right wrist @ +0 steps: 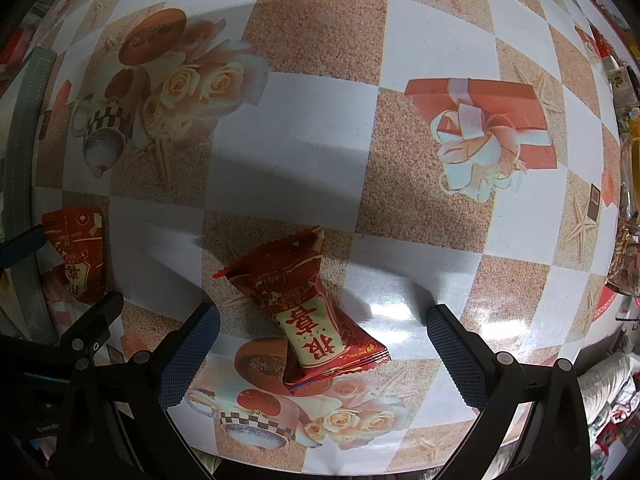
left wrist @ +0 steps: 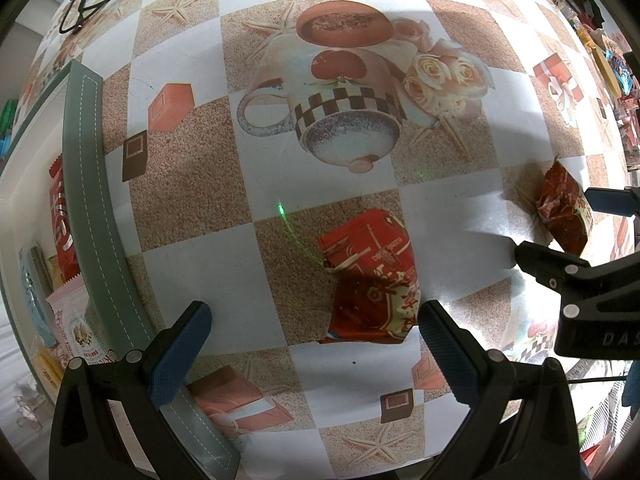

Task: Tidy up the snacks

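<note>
Here, two crinkled red foil snack packets lie flat on a glossy checkered tablecloth [left wrist: 280, 184] printed with teapots, roses and starfish. Packet one [left wrist: 370, 276] sits just ahead of the left gripper [left wrist: 312, 340], whose ribbed blue-padded fingers stand wide apart, holding nothing. Packet two [right wrist: 312, 312], with crimped ends and a cream label panel, lies between the spread fingers of the right gripper [right wrist: 324, 344], untouched. At the cloth's left edge, a grey-green stitched tray rim [left wrist: 86, 184] borders one tray holding several more packets: red, pink, pale blue.
</note>
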Tool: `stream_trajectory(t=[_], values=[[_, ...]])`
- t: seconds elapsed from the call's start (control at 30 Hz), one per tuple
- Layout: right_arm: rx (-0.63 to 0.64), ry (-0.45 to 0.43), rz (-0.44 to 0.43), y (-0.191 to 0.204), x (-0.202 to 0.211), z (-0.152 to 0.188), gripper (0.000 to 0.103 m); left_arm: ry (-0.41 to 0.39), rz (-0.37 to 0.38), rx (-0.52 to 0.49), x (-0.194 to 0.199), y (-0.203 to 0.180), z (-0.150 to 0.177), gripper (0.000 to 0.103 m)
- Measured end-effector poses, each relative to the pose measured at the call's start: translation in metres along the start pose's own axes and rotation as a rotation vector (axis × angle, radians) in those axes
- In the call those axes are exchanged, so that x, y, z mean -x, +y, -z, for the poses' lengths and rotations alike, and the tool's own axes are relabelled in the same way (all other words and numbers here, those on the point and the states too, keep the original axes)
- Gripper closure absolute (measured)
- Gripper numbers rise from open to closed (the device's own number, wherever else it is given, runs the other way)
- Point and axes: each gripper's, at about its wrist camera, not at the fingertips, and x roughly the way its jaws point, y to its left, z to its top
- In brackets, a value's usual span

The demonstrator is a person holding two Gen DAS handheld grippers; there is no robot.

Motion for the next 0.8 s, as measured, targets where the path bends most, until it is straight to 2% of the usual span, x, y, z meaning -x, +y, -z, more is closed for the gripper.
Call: stream_trajectory(t=[0.8], values=[[-0.001,-0.007,0.000,-0.0010,0.0018,-0.0002,0.000,0.002,0.000,0.001,-0.0005,-0.0002,-0.0004,0.000]])
